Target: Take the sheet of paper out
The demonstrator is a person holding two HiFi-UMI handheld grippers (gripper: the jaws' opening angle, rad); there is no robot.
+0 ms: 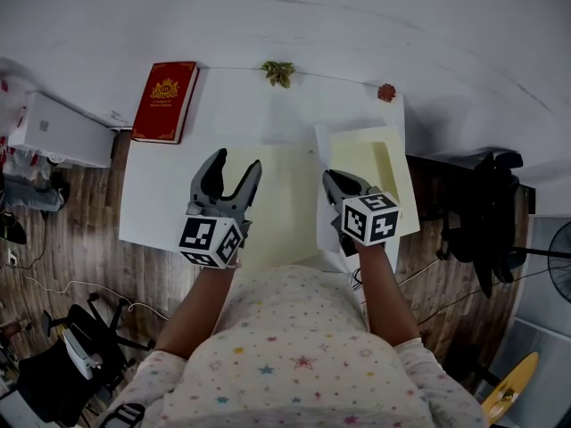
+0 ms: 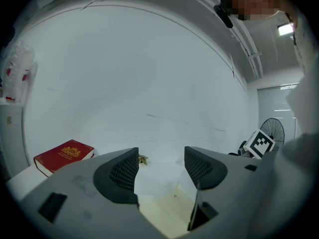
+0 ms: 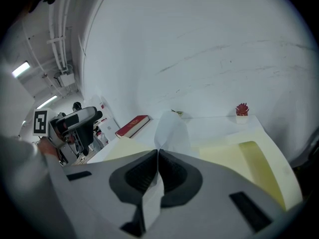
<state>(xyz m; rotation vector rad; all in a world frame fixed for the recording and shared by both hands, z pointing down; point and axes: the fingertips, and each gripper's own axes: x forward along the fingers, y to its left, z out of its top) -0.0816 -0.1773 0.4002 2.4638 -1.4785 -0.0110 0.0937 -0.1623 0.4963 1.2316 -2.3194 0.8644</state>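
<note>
— Where's my sheet of paper?
— Right of centre in the head view. Your right gripper (image 3: pixel 157 156) is clamped on the sheet of paper (image 3: pixel 172 131), over the open yellow folder (image 1: pixel 285 194).
— And my left?
— Your left gripper (image 1: pixel 236 163) is left of centre, jaws apart with nothing between them. The red book (image 1: pixel 165 101) lies at upper left.

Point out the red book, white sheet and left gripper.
red book (image 1: pixel 165 101), head view, middle of cover.
white sheet (image 3: pixel 172 129), right gripper view, part above shut jaws.
left gripper (image 1: pixel 237 160), head view, between jaw tips.
</note>
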